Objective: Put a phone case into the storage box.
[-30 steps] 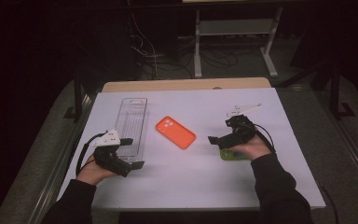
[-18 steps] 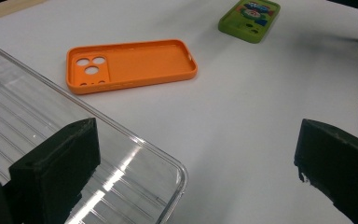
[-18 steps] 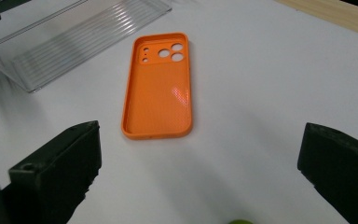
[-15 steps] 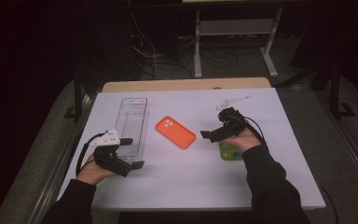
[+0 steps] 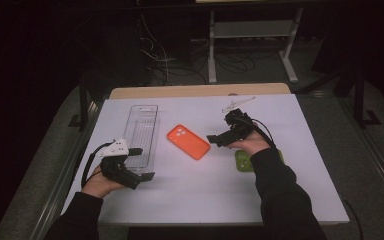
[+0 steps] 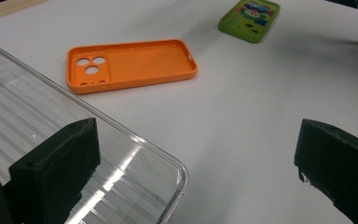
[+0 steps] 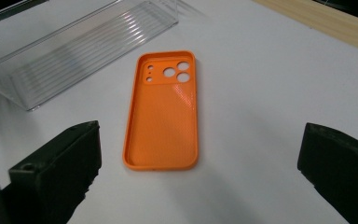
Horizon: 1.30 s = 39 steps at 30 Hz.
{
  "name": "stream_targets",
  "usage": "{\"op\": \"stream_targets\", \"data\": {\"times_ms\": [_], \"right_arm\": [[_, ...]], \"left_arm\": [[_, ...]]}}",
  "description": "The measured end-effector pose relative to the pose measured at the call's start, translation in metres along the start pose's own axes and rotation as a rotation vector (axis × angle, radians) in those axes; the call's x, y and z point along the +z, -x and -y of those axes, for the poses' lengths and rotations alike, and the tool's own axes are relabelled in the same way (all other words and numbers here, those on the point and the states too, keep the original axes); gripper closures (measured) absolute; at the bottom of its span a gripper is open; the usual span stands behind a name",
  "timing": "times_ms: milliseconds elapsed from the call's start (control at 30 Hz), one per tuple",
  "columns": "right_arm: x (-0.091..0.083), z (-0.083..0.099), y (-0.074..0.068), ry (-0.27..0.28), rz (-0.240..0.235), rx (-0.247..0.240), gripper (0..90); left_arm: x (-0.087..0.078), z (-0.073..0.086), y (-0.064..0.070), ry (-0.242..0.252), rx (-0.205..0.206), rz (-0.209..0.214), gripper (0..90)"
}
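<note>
The step in hand looks like the approach to a pick: the right gripper [image 5: 216, 139] points at the orange case [image 5: 188, 141], which lies flat and hollow side up near the middle of the table [image 5: 280, 200], camera holes at its far end in the right gripper view. In that view the jaws stand wide apart, empty, with the case [image 7: 163, 112] between and beyond them at 12 o'clock — not yet touched.

The next move, I judge, calls for going forward and down so the jaws straddle the thin side walls, then closing.

The left gripper [image 5: 147, 176] rests at 7 o'clock, jaws also wide and holding nothing, one over the near corner of the clear tray [image 6: 51, 135]. A green case [image 5: 243, 161] lies by the right wrist.
</note>
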State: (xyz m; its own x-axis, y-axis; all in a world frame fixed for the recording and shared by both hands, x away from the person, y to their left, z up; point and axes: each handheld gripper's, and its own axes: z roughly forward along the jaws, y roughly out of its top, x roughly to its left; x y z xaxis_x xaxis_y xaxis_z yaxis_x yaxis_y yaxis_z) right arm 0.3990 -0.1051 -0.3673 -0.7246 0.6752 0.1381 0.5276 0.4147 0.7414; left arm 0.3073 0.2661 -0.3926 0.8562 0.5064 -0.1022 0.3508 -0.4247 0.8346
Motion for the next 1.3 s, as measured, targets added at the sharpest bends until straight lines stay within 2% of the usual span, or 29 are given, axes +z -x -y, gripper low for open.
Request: {"op": "stream_targets", "data": {"times_ms": [167, 233, 333, 433, 700, 933, 1067, 1300], "right_arm": [[0.008, -0.008, -0.002, -0.011, -0.006, 0.020, 0.0], [0.013, -0.011, -0.002, -0.016, 0.000, 0.001, 0.0], [0.017, -0.014, -0.003, -0.018, 0.000, 0.008, 0.0], [0.024, -0.017, -0.004, -0.015, 0.002, -0.009, 0.0], [0.039, -0.030, -0.010, -0.017, 0.023, -0.002, 0.0], [0.048, -0.038, -0.013, -0.017, 0.031, -0.017, 0.0], [0.056, -0.042, -0.016, -0.014, 0.028, -0.008, 0.0], [0.074, -0.047, -0.022, -0.050, 0.040, -0.023, 0.0]], "left_arm": [[0.000, 0.000, 0.000, 0.000, 0.001, 0.001, 0.0], [0.000, 0.000, 0.000, -0.001, 0.004, 0.003, 0.0], [0.000, 0.000, 0.000, 0.001, 0.000, 0.002, 0.0], [0.000, 0.000, 0.000, 0.000, 0.000, 0.002, 0.0], [0.001, 0.000, -0.001, -0.001, -0.003, 0.001, 0.0], [0.001, 0.000, -0.001, -0.001, 0.000, 0.002, 0.0], [0.001, 0.000, -0.001, -0.001, 0.001, 0.003, 0.0], [0.000, 0.000, -0.002, -0.007, 0.007, -0.001, 0.0]]}}
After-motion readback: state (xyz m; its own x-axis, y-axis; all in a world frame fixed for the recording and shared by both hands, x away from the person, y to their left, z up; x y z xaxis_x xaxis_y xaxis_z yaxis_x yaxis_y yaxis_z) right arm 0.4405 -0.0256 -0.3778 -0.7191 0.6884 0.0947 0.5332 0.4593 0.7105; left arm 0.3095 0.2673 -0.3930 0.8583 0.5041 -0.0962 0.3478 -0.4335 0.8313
